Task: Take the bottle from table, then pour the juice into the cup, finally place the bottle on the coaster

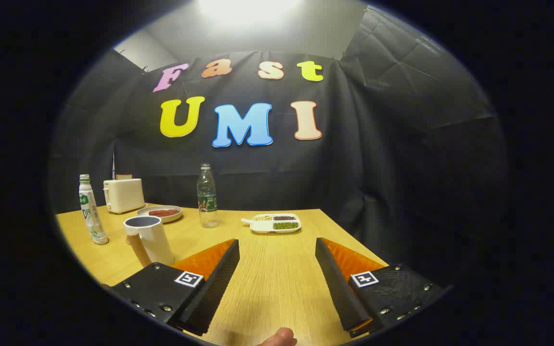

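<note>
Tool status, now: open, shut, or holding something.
Tool: open, fingers spread wide over bare table, holding nothing; the clear bottle stands beyond them, untouched.

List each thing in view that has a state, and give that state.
gripper: open, fingers apart over bare table, holding nothing.
clear bottle: upright, capped, beyond the fingers.
white bottle: upright, capped, beside the toaster.
cup: upright, contents not visible.
toaster: upright on the table.
divided tray: compartments filled.
plate: holds something reddish.
</note>
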